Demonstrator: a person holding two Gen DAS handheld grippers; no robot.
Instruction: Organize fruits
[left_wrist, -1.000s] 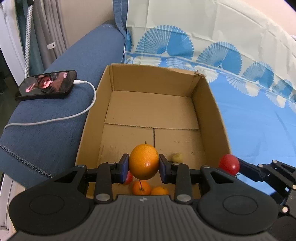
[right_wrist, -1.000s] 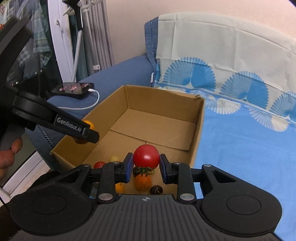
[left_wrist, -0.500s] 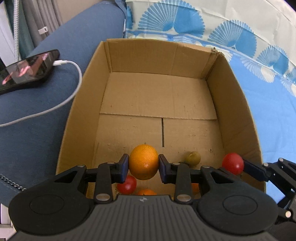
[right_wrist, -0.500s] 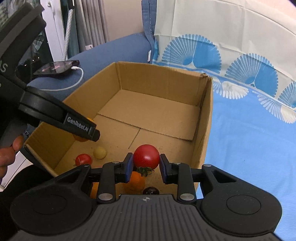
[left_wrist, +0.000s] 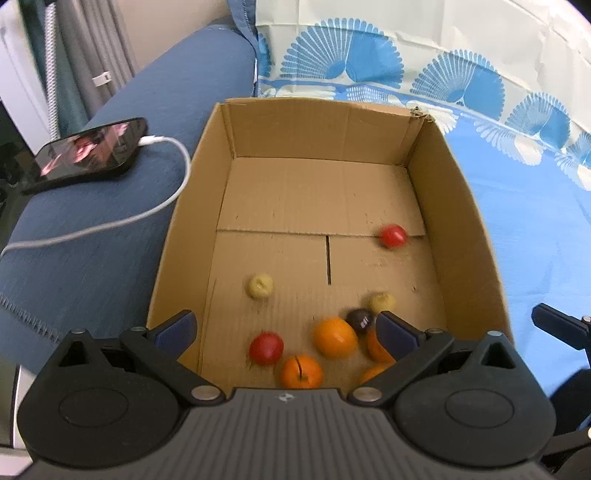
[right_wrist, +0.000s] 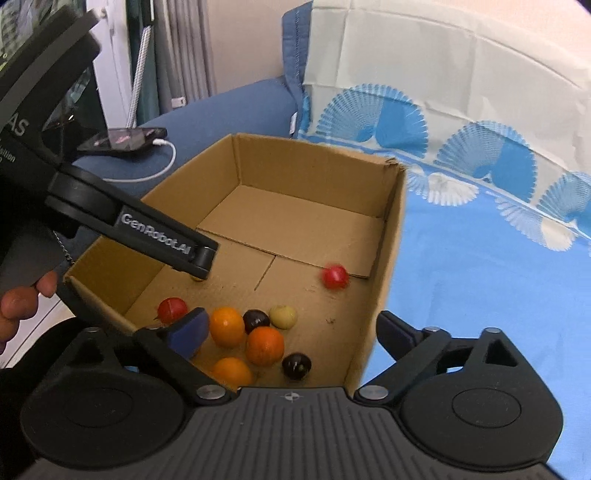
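- We see our left gripper spread wide with nothing between its blue pads; it hangs over the near end of the cardboard box.
- Our right gripper is also wide open and empty, its left finger inside the box and its right finger outside, beyond the box's right wall.
- The box's long axis runs straight away from both tongs, its open top up, its far wall toward the patterned blue cloth.
- Just ahead of the left tongs, between the fingers, lie a red tomato, an orange and a second orange whose stem points up toward the camera.
- A dark plum sits touching the inner side of the left tongs' right finger, with a pale yellow fruit just beyond it.
- Another pale yellow fruit lies farther ahead, toward the left finger's side, apart from the cluster.
- A small red tomato sits alone well ahead and to the right, near the flap seam on the floor; it is blurred in both views.
- From the right tongs we also see a second dark plum close in front, near the box's right wall.
- To the left of the box, on the blue sofa arm, rests a phone with a white cable plugged in.
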